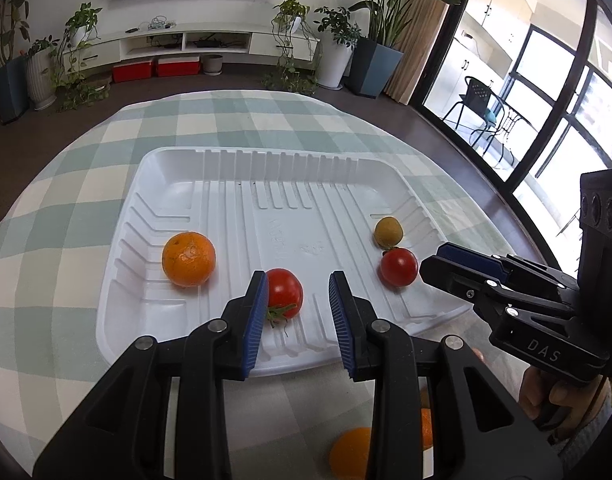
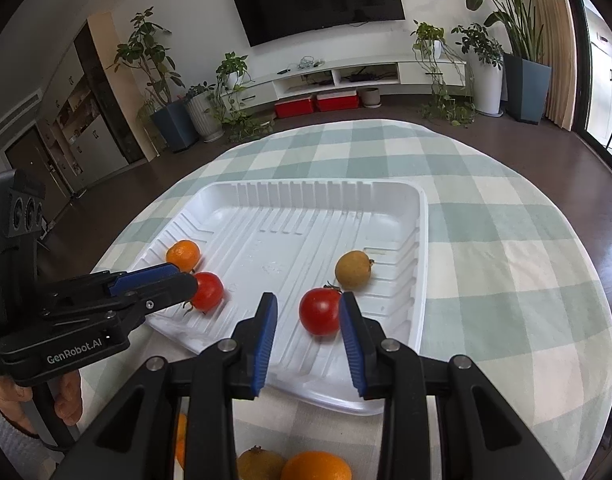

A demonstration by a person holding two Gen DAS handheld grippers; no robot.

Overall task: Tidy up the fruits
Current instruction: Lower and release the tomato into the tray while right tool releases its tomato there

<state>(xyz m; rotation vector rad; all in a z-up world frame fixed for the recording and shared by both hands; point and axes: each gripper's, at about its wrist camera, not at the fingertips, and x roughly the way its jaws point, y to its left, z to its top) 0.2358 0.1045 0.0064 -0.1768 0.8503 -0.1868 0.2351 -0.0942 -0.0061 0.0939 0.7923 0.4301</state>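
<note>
While hand-held grippers (image 1: 297, 312) (image 2: 308, 328) gape, tomato (image 2: 320, 311) seemingly untouched near tray rim (image 2: 424, 264).

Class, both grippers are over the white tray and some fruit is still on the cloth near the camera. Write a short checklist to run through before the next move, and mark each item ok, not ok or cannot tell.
1. Left gripper open, nothing held: ok.
2. Right gripper open, nothing held: ok.
3. Tray flat on the tablecloth, with free room in the middle: ok.
4. Fruit in the tray at rest: orange, left tomato, right tomato, brown fruit: ok.
5. All fruit in the tray: not ok; an orange and another brown fruit lie on the cloth.
6. Total number of fruits left outside: cannot tell.
</note>
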